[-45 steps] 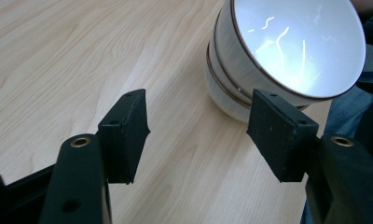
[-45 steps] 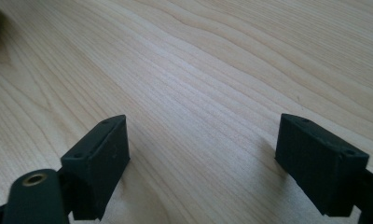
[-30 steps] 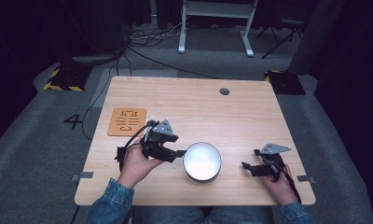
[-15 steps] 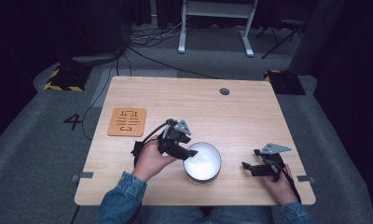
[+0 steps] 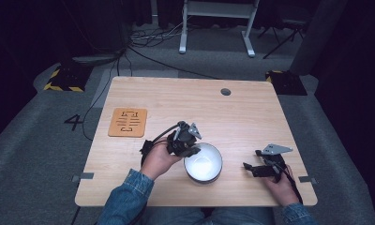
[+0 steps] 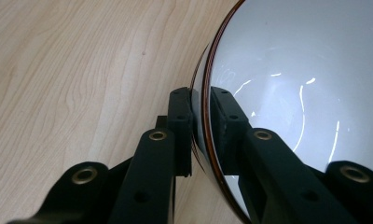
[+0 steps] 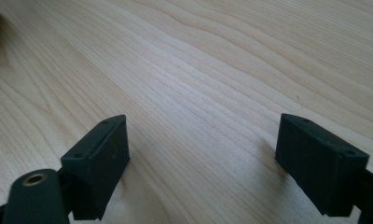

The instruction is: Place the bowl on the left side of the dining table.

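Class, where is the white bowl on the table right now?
In the high view the white bowl sits near the table's front edge, about midway across, between the two tools. The left tool pinches its left rim; the right tool rests apart, open.

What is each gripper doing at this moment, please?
Left gripper: closed on the rim of the white bowl.
Right gripper: open, holding nothing, over the table.

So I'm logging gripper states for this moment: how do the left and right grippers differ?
The left gripper is shut on the white bowl's rim, one jaw inside and one outside; the right gripper is open, holding nothing. The left sits at the bowl, the right apart from it above bare table. Both are hand-held, with black jaws.
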